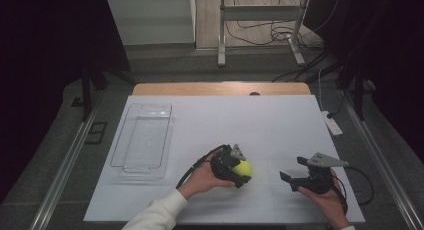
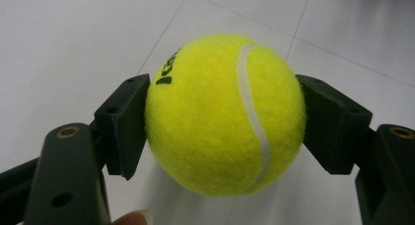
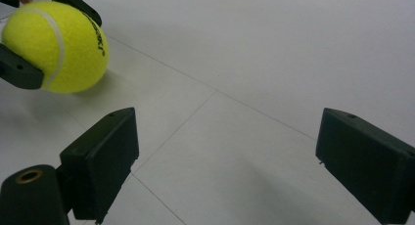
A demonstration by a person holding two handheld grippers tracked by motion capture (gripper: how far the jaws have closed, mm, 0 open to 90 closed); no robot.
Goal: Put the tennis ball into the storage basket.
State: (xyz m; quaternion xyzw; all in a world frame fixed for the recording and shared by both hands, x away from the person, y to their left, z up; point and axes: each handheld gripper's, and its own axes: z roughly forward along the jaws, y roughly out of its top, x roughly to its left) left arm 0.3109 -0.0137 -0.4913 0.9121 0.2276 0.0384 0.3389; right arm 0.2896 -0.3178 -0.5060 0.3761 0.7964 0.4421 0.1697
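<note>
A tray (image 1: 142,140) is set on the left part of the table (image 1: 260,120), towards its middle depth. To the right of the tray and nearer, a ball (image 1: 244,168) is placed between the jaws of the left gripper (image 1: 239,171). Well to the right of the ball, at about the same depth, the right gripper (image 1: 295,171) is found, apart from it. A stand (image 1: 260,20) is seen on the floor beyond the far edge.

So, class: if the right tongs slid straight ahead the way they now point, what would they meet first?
Probably nothing: the right tongs, open and empty, face bare white table. The tennis ball, held in the left tongs, sits off to the side of that line, though depth is hard to judge.
</note>
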